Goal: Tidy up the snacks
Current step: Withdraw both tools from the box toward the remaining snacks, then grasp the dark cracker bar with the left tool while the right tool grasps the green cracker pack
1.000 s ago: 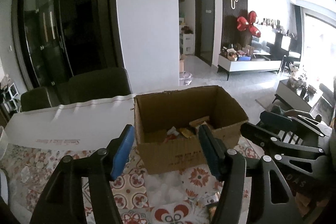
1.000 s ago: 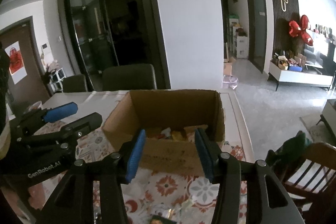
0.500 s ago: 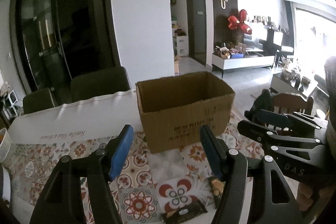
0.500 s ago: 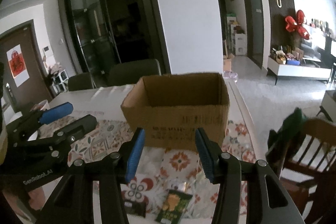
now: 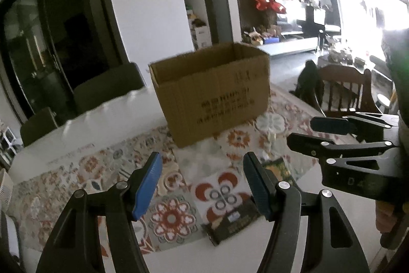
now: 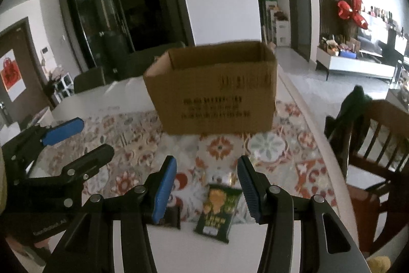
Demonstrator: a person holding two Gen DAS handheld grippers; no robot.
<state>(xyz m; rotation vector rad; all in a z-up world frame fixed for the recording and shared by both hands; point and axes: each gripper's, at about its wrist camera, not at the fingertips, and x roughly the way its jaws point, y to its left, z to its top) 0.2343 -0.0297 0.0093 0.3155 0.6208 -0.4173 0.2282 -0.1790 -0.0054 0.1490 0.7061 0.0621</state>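
Left wrist view: left gripper [image 5: 202, 186], jaws wide and empty, poised above a dark snack bar [image 5: 234, 223] near the cardboard box [image 5: 212, 94]. Right wrist view: right gripper [image 6: 207, 189], equally wide and empty, straddles a green snack packet [image 6: 219, 211], apparently aligned for pickup.

The right tool [image 5: 329, 134] reads "DA"; the carton's [image 6: 217, 91] print is blurred.

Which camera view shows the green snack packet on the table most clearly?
The right wrist view shows it best: the green snack packet lies whole and unhidden between the open fingers of the right gripper. In the left wrist view only a blurred part of it shows, behind a finger of the left gripper.
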